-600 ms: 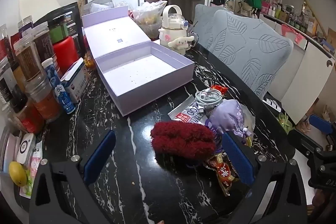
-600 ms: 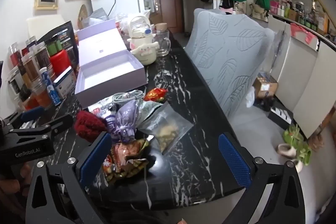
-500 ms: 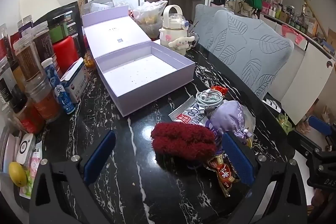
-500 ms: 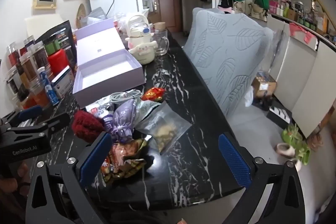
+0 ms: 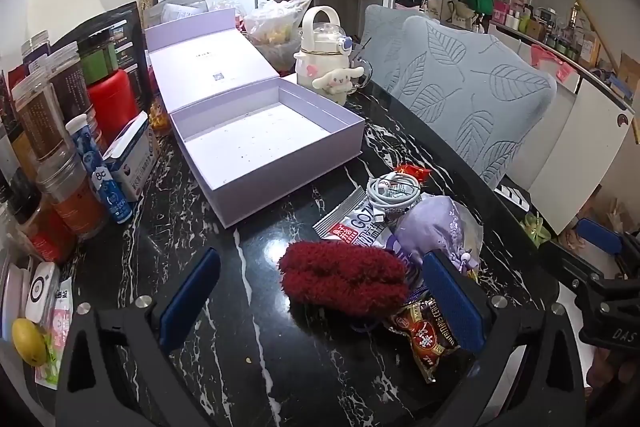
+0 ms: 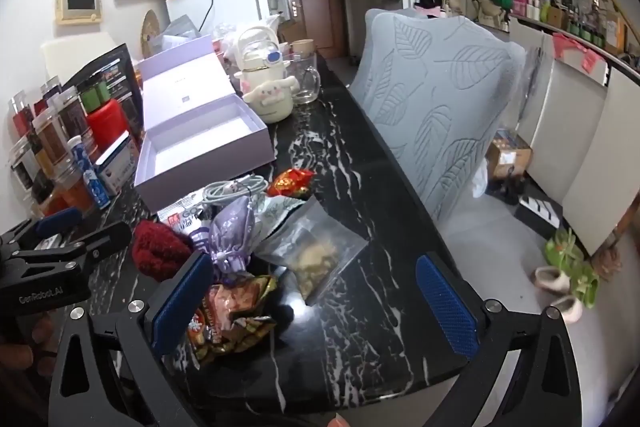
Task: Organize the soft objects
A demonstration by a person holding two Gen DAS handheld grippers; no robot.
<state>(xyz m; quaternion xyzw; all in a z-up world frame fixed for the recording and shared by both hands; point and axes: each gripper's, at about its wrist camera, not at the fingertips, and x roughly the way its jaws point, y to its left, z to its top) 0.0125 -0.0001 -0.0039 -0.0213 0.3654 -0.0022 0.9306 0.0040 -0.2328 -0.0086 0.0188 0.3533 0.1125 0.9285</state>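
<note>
A fuzzy dark red bundle (image 5: pixel 344 277) lies on the black marble table (image 5: pixel 248 339), just ahead of my left gripper (image 5: pixel 320 301), whose jaws stand open around empty air. A lilac drawstring pouch (image 5: pixel 430 225) sits to its right, beside a coiled grey cable (image 5: pixel 394 187) and snack packets (image 5: pixel 424 341). An open lilac box (image 5: pixel 264 143) stands empty behind them. In the right wrist view my right gripper (image 6: pixel 314 301) is open above a clear bag of snacks (image 6: pixel 316 255), with the pouch (image 6: pixel 232 231) and red bundle (image 6: pixel 160 247) to its left.
Jars, bottles and a red canister (image 5: pixel 110 103) crowd the table's left edge. A cream kettle with a plush dog (image 5: pixel 328 67) stands behind the box. Grey leaf-patterned chairs (image 5: pixel 468 99) line the right side. A glass mug (image 6: pixel 306 79) sits by the kettle.
Both grippers have drifted only slightly; the right wrist view now shows the pile a little closer. Nothing was taken hold of or let go.
</note>
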